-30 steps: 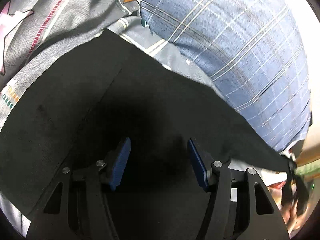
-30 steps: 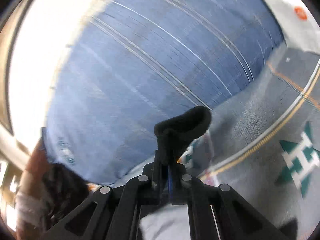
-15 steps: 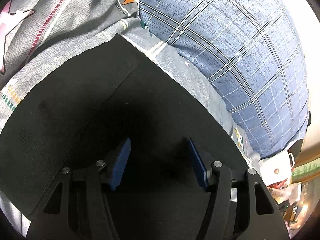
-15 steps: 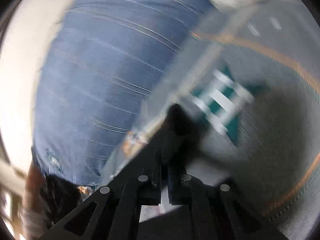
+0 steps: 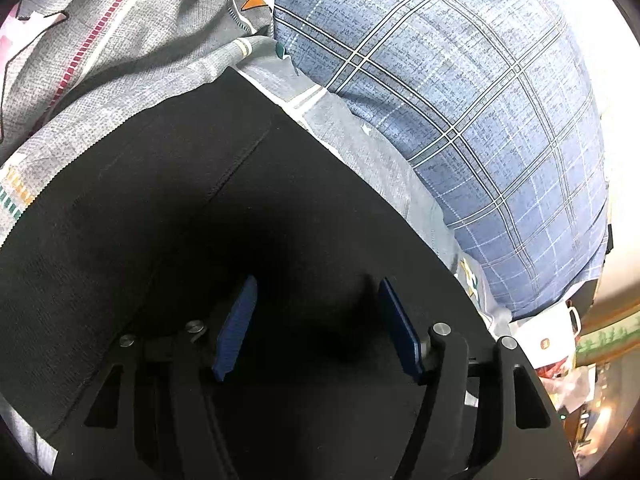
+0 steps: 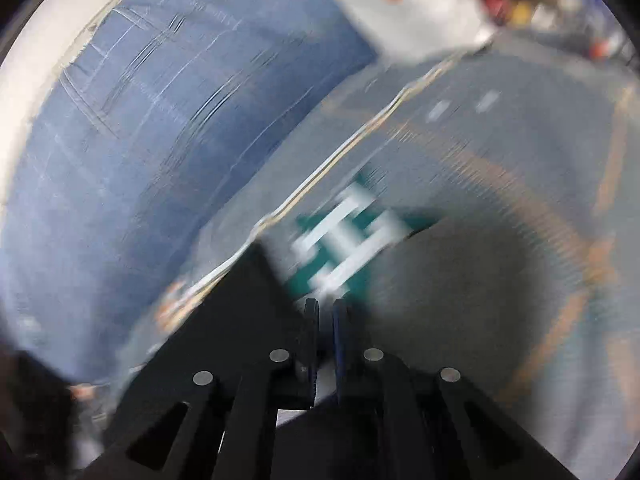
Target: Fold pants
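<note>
The right wrist view is smeared by motion: the blue plaid pillow and grey patterned bedsheet blur. The black pants run past the left view's lower edge.

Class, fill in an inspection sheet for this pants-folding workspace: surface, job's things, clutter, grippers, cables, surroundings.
Surface: grey patterned bedspread with stripes and a teal-and-white motif.
Job's things: black pants lying flat on the bedspread under the left gripper.
Clutter: blue plaid pillow beside the pants; white bag past the bed's edge.
Grippers: left gripper open, pads apart above the pants; right gripper fingers nearly together, view blurred, nothing visibly held.
Cables: nothing seen.
Surroundings: pale wall behind the pillow; blurred items beyond the bed.
</note>
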Motion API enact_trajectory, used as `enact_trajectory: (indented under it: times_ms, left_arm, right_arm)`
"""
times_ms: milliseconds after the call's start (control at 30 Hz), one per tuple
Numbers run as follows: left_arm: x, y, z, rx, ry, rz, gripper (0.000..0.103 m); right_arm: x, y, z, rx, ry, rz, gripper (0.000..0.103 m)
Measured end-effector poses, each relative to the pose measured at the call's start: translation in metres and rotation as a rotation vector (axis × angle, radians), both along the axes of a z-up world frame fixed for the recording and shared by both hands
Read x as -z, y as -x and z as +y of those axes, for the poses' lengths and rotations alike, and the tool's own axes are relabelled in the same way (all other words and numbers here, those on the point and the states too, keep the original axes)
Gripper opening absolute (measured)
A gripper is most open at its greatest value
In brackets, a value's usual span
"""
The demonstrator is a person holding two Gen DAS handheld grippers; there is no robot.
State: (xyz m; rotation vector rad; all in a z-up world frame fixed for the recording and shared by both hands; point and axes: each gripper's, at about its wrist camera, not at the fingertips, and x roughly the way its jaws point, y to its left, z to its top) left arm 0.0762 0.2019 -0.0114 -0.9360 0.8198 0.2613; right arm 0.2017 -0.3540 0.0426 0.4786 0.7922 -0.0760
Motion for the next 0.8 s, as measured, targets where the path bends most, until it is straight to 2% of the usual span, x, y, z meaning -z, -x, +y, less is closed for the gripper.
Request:
enact_trajectory:
  times_ms: [133, 167, 233, 333, 400, 433, 467, 567, 700, 800]
  left_arm:
    - [-0.002, -0.004, -0.007, 0.026, -0.029, -0.023, 0.078]
    - [-0.002, -0.003, -0.009, 0.022, -0.04, -0.023, 0.078]
    - [-0.003, -0.004, -0.011, 0.021, -0.059, -0.022, 0.078]
    - [-0.003, -0.006, -0.016, 0.035, -0.103, -0.019, 0.078]
    - [-0.004, -0.007, -0.019, 0.043, -0.138, -0.014, 0.078]
    - [-0.004, -0.008, -0.021, 0.048, -0.159, -0.01, 0.078]
    - [-0.004, -0.009, -0.025, 0.056, -0.193, -0.003, 0.078]
    - [-0.004, -0.013, -0.034, 0.07, -0.263, 0.02, 0.078]
    - [-0.003, -0.015, -0.037, 0.093, -0.307, 0.046, 0.078]
    - [-0.002, -0.017, -0.041, 0.115, -0.337, 0.068, 0.078]
  right_arm:
    - [-0.031, 0.017, 0.033, -0.097, 0.186, -0.117, 0.006]
    - [-0.035, 0.021, 0.051, -0.174, 0.236, -0.144, 0.006]
    - [-0.032, 0.021, 0.077, -0.305, 0.286, -0.142, 0.01]
    - [-0.016, 0.009, 0.103, -0.385, 0.304, -0.079, 0.023]
    - [-0.001, -0.004, 0.102, -0.372, 0.303, 0.01, 0.036]
    - [0.008, -0.009, 0.099, -0.37, 0.277, 0.061, 0.037]
    - [0.007, -0.004, 0.097, -0.366, 0.274, 0.019, 0.038]
    - [0.008, -0.001, 0.102, -0.402, 0.324, 0.022, 0.049]
    - [0.01, 0.008, 0.115, -0.481, 0.339, -0.005, 0.086]
    - [0.018, 0.004, 0.126, -0.481, 0.382, -0.014, 0.091]
